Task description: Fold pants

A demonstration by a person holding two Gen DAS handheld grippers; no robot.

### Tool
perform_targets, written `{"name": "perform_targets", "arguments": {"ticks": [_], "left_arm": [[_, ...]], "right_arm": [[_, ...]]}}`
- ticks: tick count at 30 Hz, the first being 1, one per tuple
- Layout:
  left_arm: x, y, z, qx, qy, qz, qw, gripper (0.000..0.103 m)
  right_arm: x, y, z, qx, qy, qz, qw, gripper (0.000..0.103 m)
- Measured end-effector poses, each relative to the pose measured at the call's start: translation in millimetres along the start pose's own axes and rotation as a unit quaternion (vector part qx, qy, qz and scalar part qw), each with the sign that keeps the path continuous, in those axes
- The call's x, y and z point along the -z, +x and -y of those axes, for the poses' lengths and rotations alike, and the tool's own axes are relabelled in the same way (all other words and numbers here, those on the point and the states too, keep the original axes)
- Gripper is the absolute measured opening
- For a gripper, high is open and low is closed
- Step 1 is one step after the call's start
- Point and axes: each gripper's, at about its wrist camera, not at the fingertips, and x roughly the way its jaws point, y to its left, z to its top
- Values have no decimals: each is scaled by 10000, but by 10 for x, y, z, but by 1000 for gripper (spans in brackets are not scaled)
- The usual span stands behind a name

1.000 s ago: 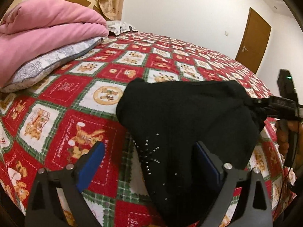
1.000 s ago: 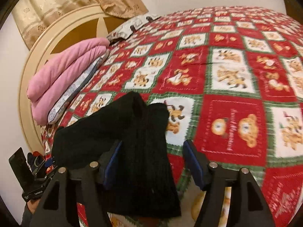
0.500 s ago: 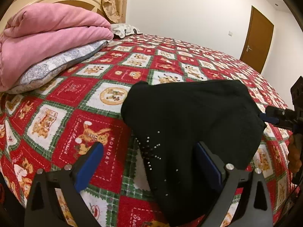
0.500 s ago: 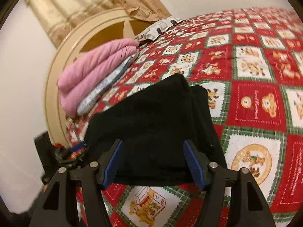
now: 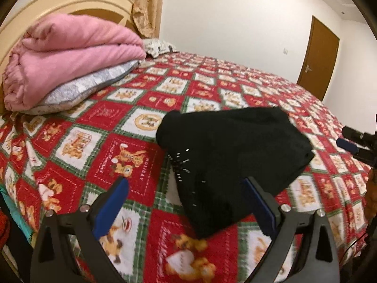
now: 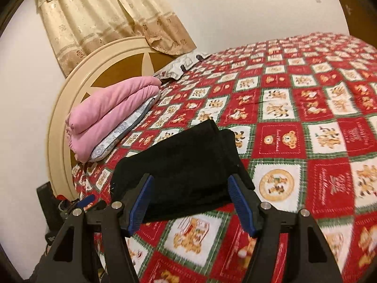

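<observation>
Right claw (image 5: 348, 145) cut off by the right edge of the left wrist view, only one blue tip visible; jaw spacing indeterminate there. Left claw (image 6: 86, 200) at lower left of the right wrist view, mostly hidden behind the near claw's arm. Bedspread (image 6: 348, 184) prints blurred toward the right edge. Pillow (image 5: 157, 47) partly hidden behind pink blanket (image 5: 70, 54).

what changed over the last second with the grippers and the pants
Both grippers backed away: the right gripper let go of the black pants edge, and the left gripper drew back too. Both are open. The pants stayed folded on the bedspread; pink blanket unmoved.
</observation>
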Motion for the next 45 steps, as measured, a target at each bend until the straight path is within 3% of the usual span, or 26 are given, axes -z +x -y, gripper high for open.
{"name": "perform_targets", "arguments": {"ticks": [9, 20, 45], "left_arm": [[14, -485, 228, 294, 53, 355, 9989, 99], [27, -872, 368, 486, 67, 696, 9964, 99], [12, -1257, 539, 586, 186, 1081, 9922, 99]], "right_arm": [[173, -501, -436, 364, -557, 330, 9972, 67], [322, -817, -775, 566, -839, 616, 9930, 68], [402, -1326, -913, 736, -884, 941, 9889, 72]]}}
